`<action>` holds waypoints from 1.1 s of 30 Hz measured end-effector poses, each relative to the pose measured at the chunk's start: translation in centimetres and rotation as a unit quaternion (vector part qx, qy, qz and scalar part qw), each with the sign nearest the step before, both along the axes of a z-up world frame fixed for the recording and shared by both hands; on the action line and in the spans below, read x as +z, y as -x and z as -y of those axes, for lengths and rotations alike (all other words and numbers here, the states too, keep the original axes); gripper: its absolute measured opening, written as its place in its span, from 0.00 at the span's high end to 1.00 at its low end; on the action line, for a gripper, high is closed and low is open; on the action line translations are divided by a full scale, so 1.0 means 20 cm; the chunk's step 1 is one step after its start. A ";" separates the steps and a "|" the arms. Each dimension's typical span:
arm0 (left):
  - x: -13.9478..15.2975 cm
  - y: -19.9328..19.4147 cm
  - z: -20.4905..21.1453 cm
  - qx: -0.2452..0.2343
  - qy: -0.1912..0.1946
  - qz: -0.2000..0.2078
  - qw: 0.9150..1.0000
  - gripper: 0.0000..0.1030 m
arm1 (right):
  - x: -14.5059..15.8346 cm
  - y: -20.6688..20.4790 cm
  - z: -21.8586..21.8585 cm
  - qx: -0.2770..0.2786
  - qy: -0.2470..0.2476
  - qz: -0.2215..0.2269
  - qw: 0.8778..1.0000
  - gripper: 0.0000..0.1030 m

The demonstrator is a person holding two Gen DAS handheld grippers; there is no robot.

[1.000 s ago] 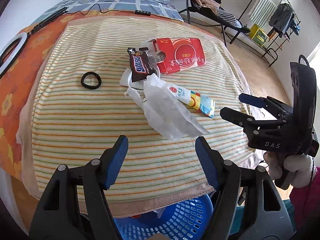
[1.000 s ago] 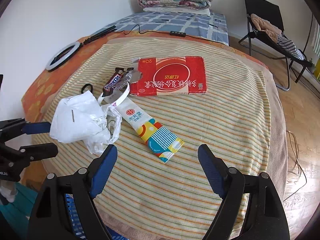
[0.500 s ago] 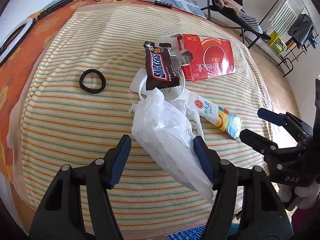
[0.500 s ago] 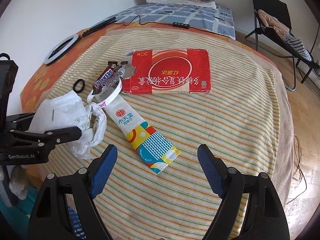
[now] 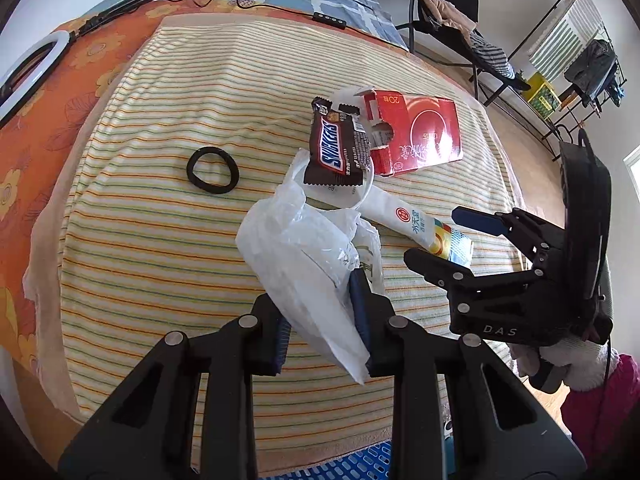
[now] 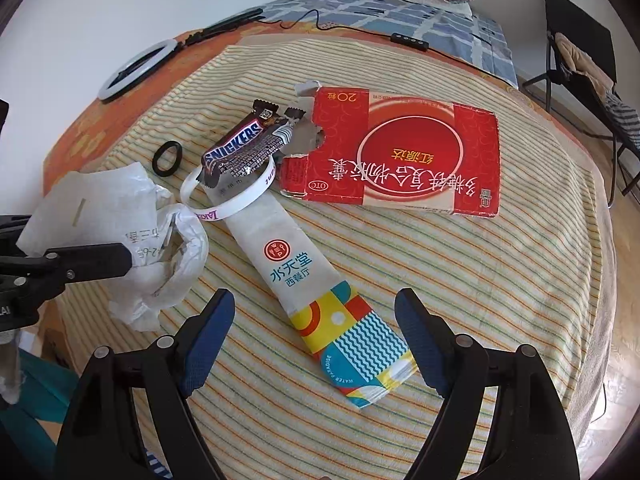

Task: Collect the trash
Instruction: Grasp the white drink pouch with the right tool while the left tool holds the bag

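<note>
The left hand-held gripper [image 5: 320,316] pinches the near end of the white bag [image 5: 304,264], which lies on the striped bed cover [image 5: 152,240]. It looks light, thin and slippery, so a bunched fold is best to hold. The right hand-held gripper [image 6: 316,332] stands spread over the sachet [image 6: 320,300], printed "WATER PARADISE". Beyond lie a SNICKERS wrapper [image 6: 244,148] and a red box [image 6: 400,160], marked "OTC".

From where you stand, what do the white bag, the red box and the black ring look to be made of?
White bag: thin plastic film, crinkled, semi-translucent, with glossy highlights; the left gripper pinches it. Red box: printed cardboard, with a torn flap showing grey-white pulp and a slight sheen. Black ring: matte, likely a fabric-covered elastic hair tie, though rubber is possible.
</note>
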State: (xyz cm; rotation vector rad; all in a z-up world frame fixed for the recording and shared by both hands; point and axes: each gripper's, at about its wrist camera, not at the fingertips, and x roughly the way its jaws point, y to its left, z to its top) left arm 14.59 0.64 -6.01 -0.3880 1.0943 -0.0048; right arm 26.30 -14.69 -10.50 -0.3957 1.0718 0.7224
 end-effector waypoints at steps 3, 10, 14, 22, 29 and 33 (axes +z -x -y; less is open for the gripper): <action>0.02 0.03 -0.03 0.002 -0.004 0.004 1.000 0.74 | -0.05 0.00 -0.04 0.000 0.010 -0.003 1.000 0.20; 0.03 0.08 -0.06 0.007 -0.016 0.006 1.000 0.74 | -0.05 0.06 -0.03 0.008 0.029 -0.001 1.000 0.56; 0.05 0.10 -0.06 0.008 -0.017 0.012 1.000 0.74 | -0.03 0.10 0.03 0.005 0.030 -0.020 0.999 0.71; 0.07 0.12 -0.05 0.009 -0.031 0.019 0.999 0.74 | -0.01 0.22 0.18 0.006 0.089 -0.009 0.996 0.76; 0.08 0.13 -0.04 0.006 -0.033 0.024 0.999 0.74 | 0.01 0.28 0.37 -0.021 0.094 -0.017 0.995 0.81; 0.10 0.15 -0.04 0.004 -0.033 0.030 0.999 0.74 | 0.04 0.32 0.47 -0.042 0.079 -0.016 0.996 0.89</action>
